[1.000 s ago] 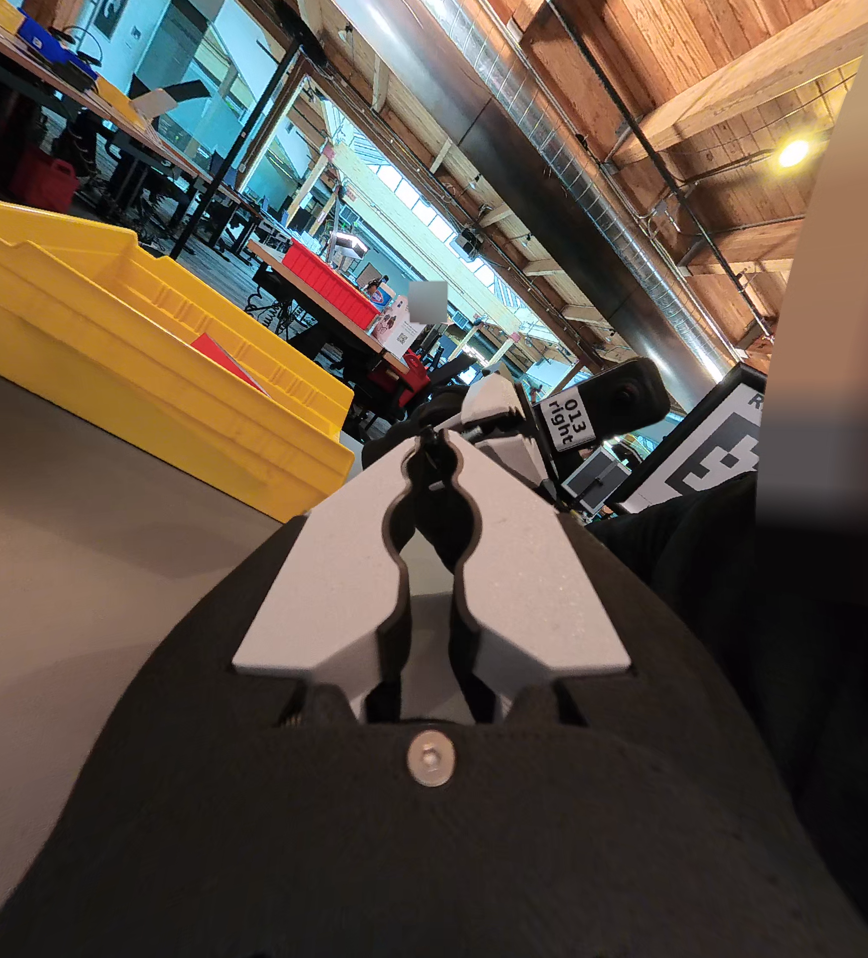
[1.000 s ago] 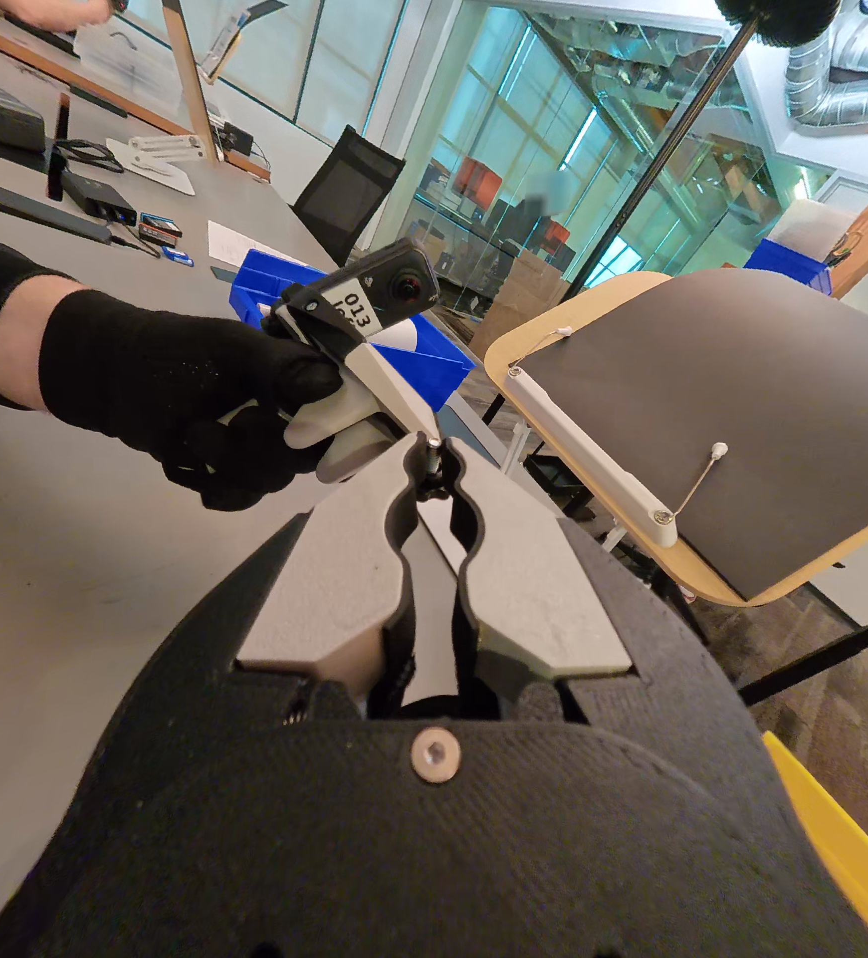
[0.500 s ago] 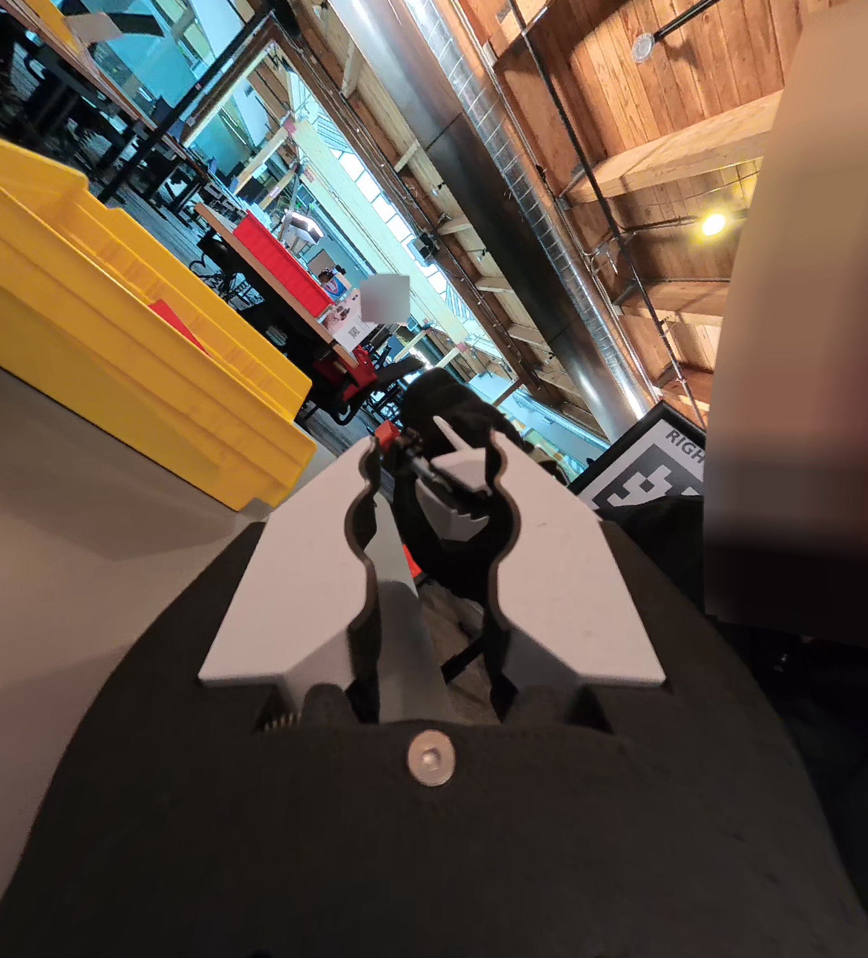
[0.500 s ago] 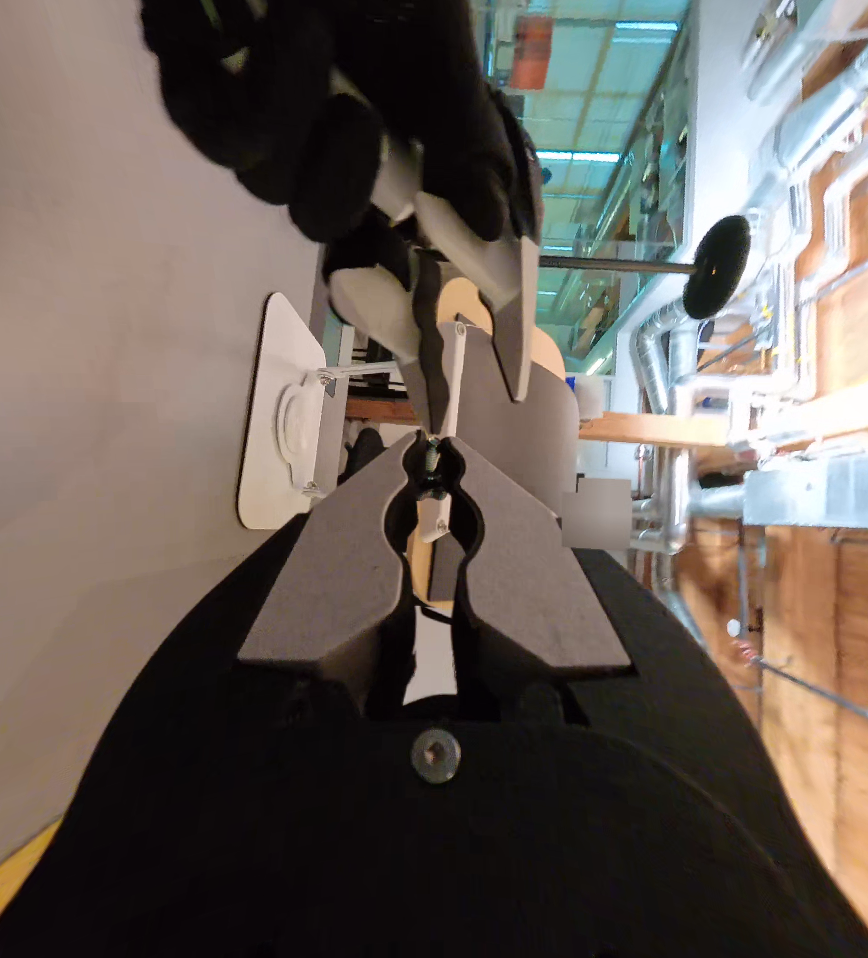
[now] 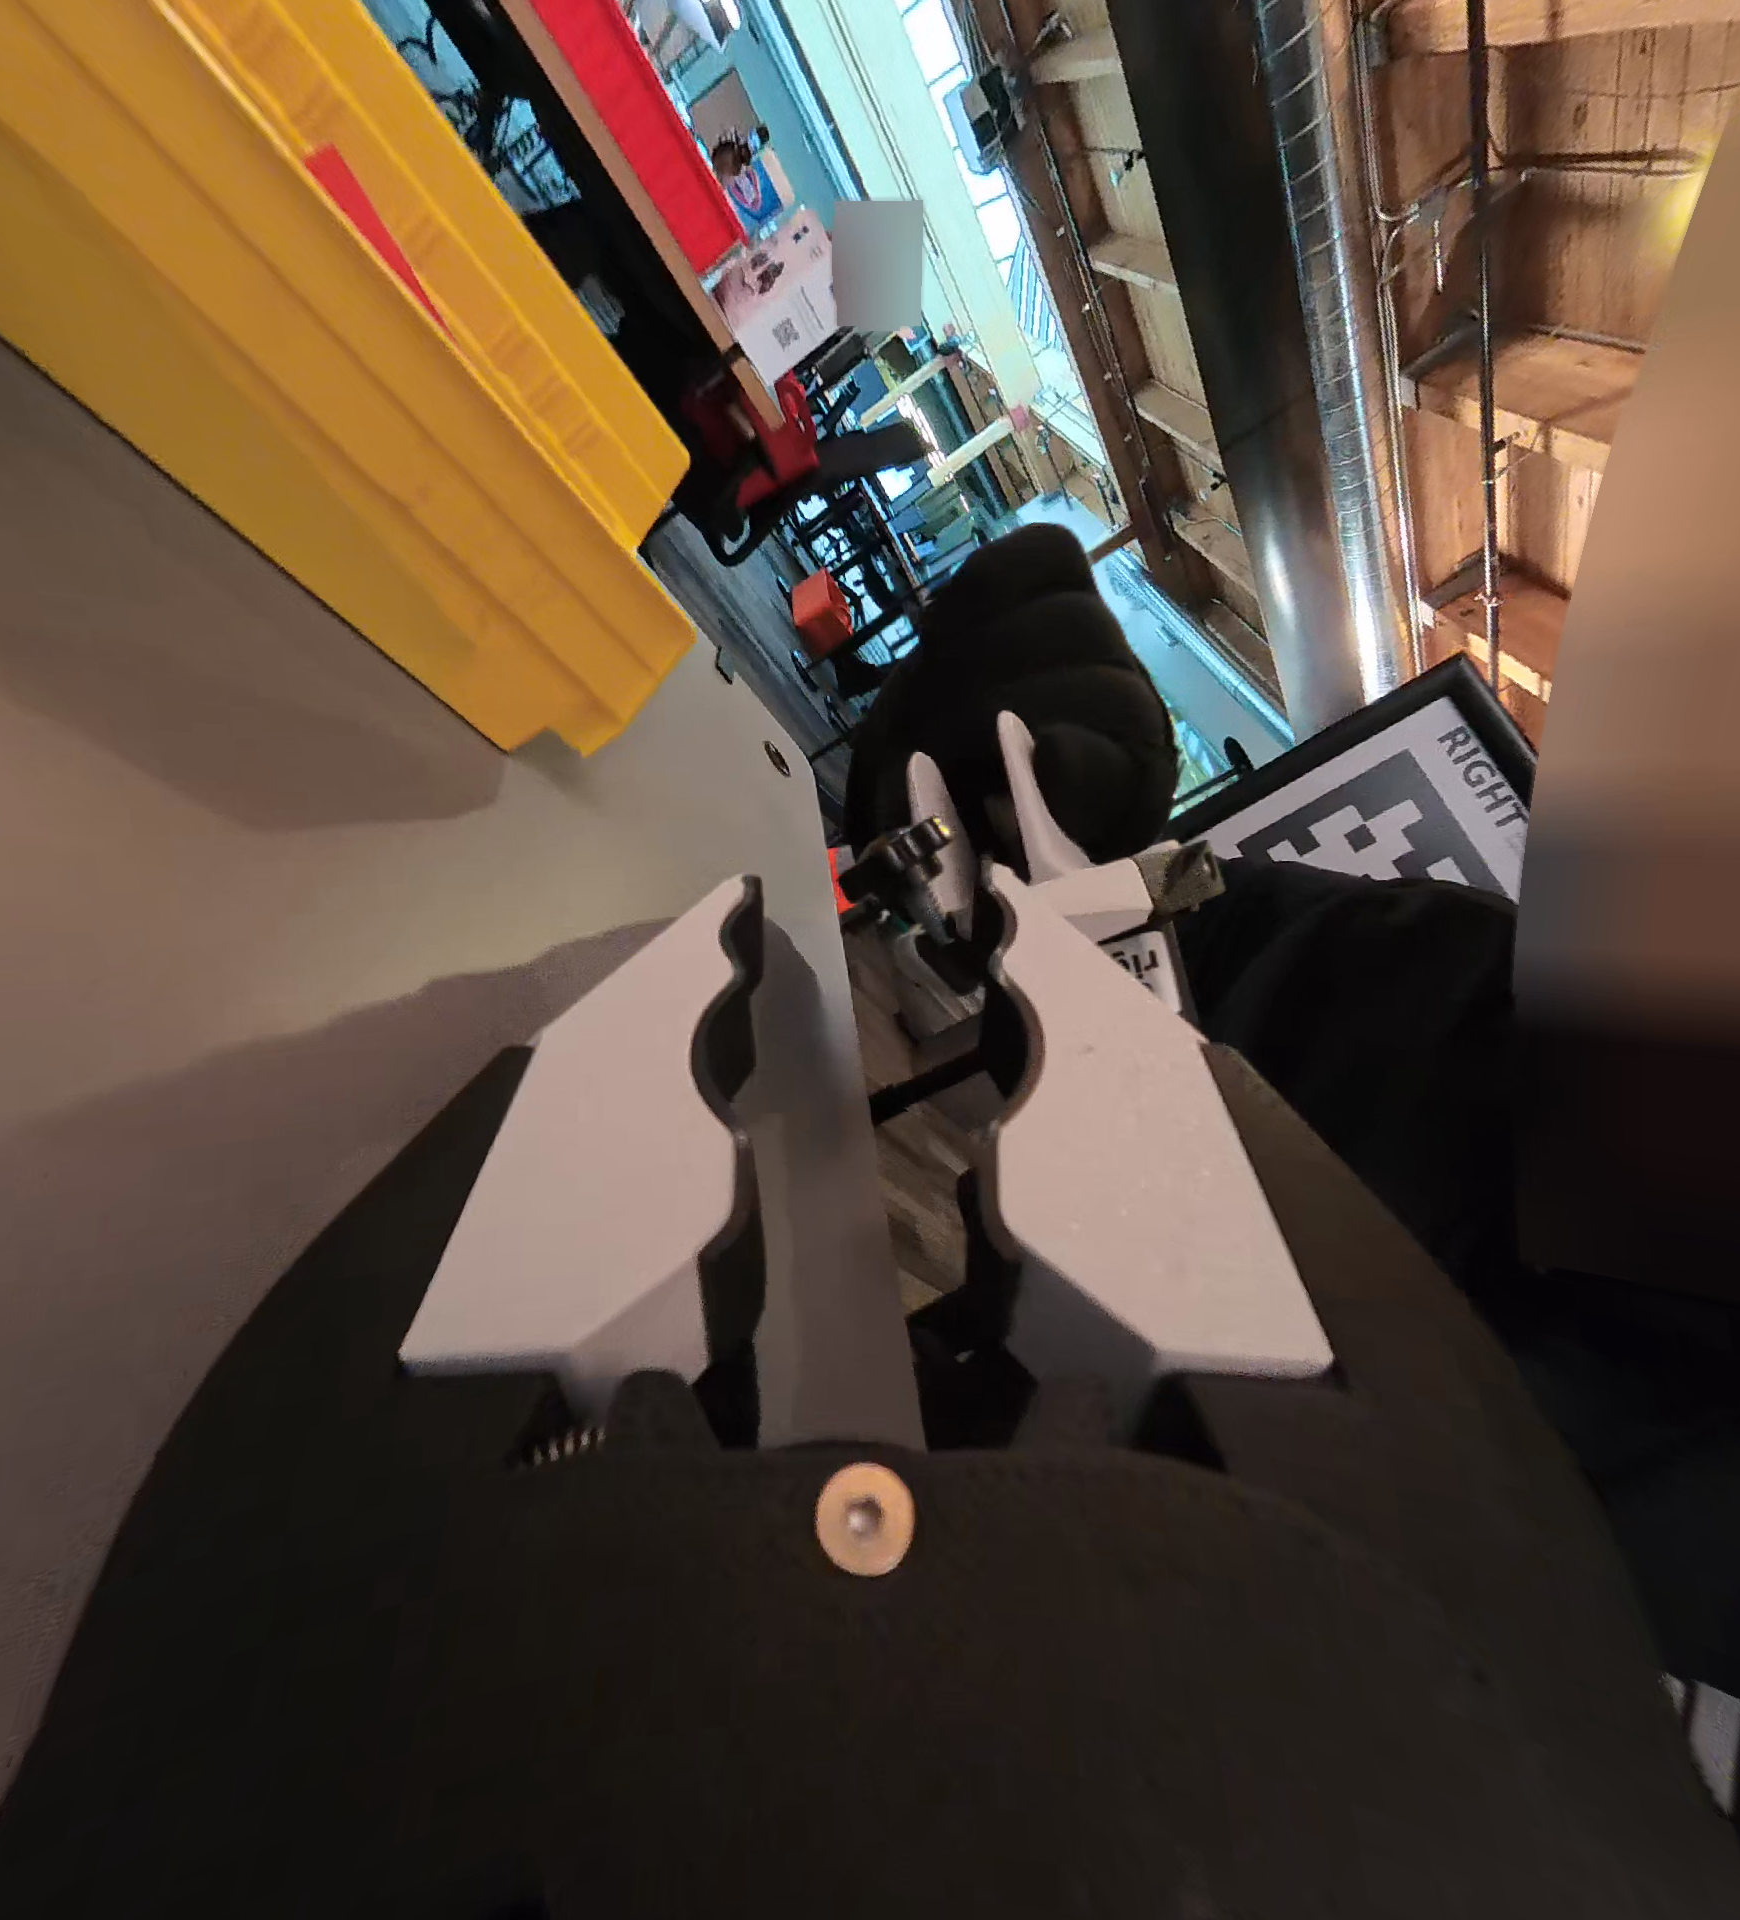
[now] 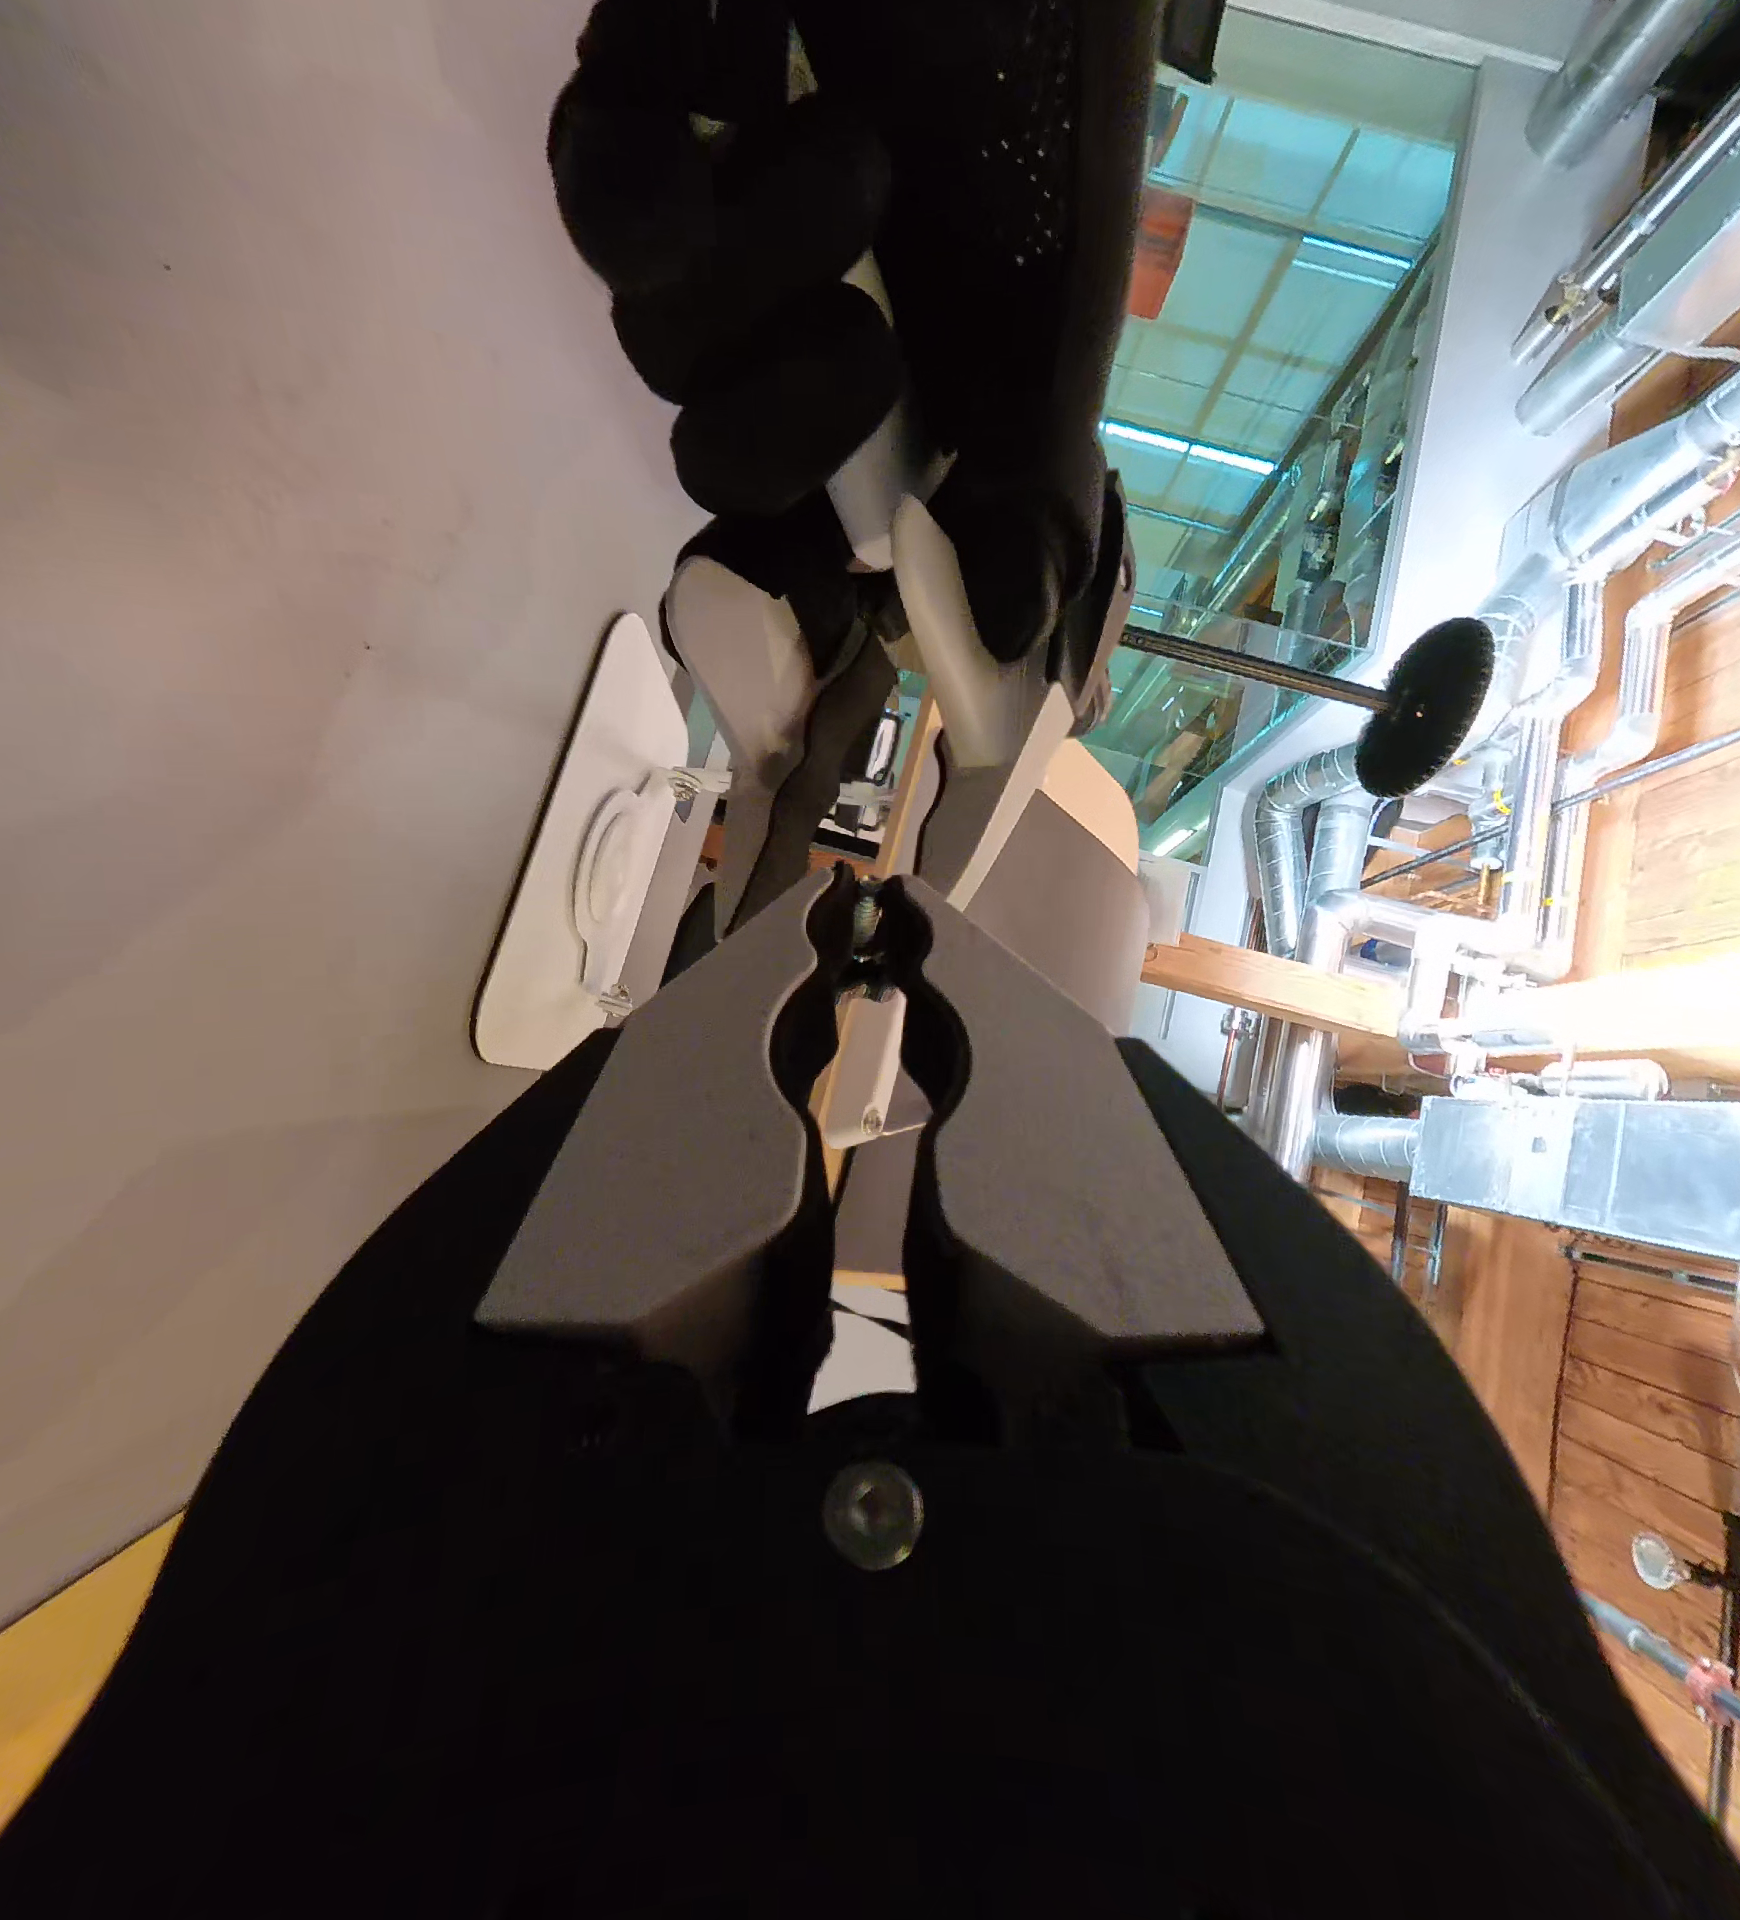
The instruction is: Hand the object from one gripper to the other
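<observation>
The object is a small black-knobbed screw [image 6: 861, 930] with a threaded metal shaft. My right gripper [image 6: 864, 885] is shut on it at the fingertips. My left gripper [image 5: 871, 902] is open and holds nothing. It faces the right gripper [image 5: 965, 862], which a black-gloved hand [image 5: 1042, 665] holds, and the screw [image 5: 897, 860] shows just beyond my left fingertips. In the right wrist view the left gripper [image 6: 850, 831] hangs above, its fingers [image 6: 741, 717] spread on either side of the screw's tip. Both grippers are above the grey table [image 5: 118, 935].
A yellow bin [image 5: 326, 416] stands on the table to the left of the left gripper. A white flat mount [image 6: 596, 862] lies near the table's edge. A chair with a tan-edged dark back [image 6: 1074, 883] stands past the table. A black-and-white marker board [image 5: 1365, 821] is behind the right gripper. The tips of both grippers are at nearly the same place.
A second ago both grippers were shut on the screw. The left gripper has opened wide and let go. The right gripper has rolled over and keeps hold of the screw.
</observation>
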`<state>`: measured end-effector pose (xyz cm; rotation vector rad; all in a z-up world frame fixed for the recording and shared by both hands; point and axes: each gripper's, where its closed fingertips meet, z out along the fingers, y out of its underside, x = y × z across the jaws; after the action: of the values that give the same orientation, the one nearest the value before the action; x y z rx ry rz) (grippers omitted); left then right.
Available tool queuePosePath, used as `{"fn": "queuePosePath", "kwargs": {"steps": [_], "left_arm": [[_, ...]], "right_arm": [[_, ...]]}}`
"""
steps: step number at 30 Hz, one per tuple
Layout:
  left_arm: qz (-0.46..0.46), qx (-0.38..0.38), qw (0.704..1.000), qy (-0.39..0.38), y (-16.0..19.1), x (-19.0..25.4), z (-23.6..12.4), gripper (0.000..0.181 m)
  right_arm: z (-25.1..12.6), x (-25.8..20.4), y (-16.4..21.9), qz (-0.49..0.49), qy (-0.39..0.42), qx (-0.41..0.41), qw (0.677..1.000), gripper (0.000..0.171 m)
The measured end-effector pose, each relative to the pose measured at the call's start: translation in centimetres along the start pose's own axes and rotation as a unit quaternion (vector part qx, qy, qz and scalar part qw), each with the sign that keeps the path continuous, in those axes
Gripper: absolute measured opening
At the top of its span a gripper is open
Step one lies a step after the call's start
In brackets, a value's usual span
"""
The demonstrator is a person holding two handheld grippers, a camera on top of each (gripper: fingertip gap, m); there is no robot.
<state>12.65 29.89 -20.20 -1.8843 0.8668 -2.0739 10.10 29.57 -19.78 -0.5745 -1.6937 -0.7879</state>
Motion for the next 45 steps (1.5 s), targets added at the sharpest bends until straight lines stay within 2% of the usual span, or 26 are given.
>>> {"fn": "queuePosePath", "kwargs": {"steps": [5,7,16,19,22,25,27,28,30,33,34,35,37,38,40,42,45], "left_arm": [[-0.037,-0.014,0.999,0.015,0.6,-0.1,0.4,0.031],[-0.042,-0.009,0.999,0.027,0.5,0.1,0.5,0.020],[-0.022,0.017,0.999,0.023,0.3,-0.2,0.8,0.018],[-0.002,0.031,0.999,0.027,-0.1,0.1,0.6,0.018],[0.065,0.049,0.997,0.001,-0.8,0.2,0.1,0.018],[0.173,0.077,0.981,-0.032,-1.9,1.1,-0.7,0.019],[0.269,0.076,0.955,-0.095,-2.4,0.8,-1.2,0.018],[0.321,0.066,0.937,-0.125,-2.4,0.8,-1.2,0.018],[0.418,0.060,0.891,-0.167,-2.5,1.4,-1.2,0.018],[0.537,0.041,0.815,-0.213,-2.4,2.4,-0.9,0.018],[0.579,0.029,0.782,-0.228,-2.2,2.6,-0.6,0.019],[0.616,0.016,0.747,-0.248,-2.1,2.6,-0.4,0.018],[0.677,0.000,0.684,-0.272,-1.8,2.8,0.1,0.019],[0.696,-0.004,0.663,-0.278,-1.6,2.9,0.3,0.019],[0.723,-0.005,0.630,-0.284,-1.4,3.3,0.7,0.018],[0.749,-0.009,0.596,-0.290,-1.3,3.8,0.9,0.018],[0.784,-0.033,0.550,-0.287,-0.5,4.2,1.4,0.018]], "right_arm": [[0.1,-0.6,-0.2,-0.020,-0.009,0.003,1.000,0.002],[0.2,-0.7,-0.3,-0.025,-0.011,0.005,1.000,0.002],[0.3,-0.9,0.1,-0.033,-0.017,0.002,0.999,0.002],[0.2,-0.9,-0.1,-0.017,-0.022,0.007,1.000,0.016],[-0.5,-0.2,-1.0,0.079,-0.027,0.037,0.996,0.020],[-1.3,1.3,-0.1,0.253,-0.033,0.053,0.965,0.020],[-1.5,1.8,1.1,0.412,-0.055,0.072,0.907,0.022],[-1.6,2.1,1.7,0.495,-0.063,0.088,0.862,0.022],[-1.5,2.3,2.6,0.648,-0.097,0.131,0.744,0.032],[-1.5,3.0,2.9,0.804,-0.144,0.226,0.530,0.039],[-1.5,3.2,3.1,0.830,-0.151,0.247,0.476,0.044],[-1.3,3.1,3.0,0.844,-0.163,0.257,0.441,0.050],[-1.1,2.8,1.7,0.850,-0.198,0.281,0.398,0.051],[-1.1,2.9,1.0,0.852,-0.214,0.295,0.375,0.053],[-1.1,3.0,0.1,0.856,-0.236,0.320,0.331,0.057],[-1.3,2.9,-0.6,0.853,-0.259,0.338,0.303,0.058],[-2.8,4.1,-1.4,0.833,-0.272,0.403,0.264,0.049]]}}
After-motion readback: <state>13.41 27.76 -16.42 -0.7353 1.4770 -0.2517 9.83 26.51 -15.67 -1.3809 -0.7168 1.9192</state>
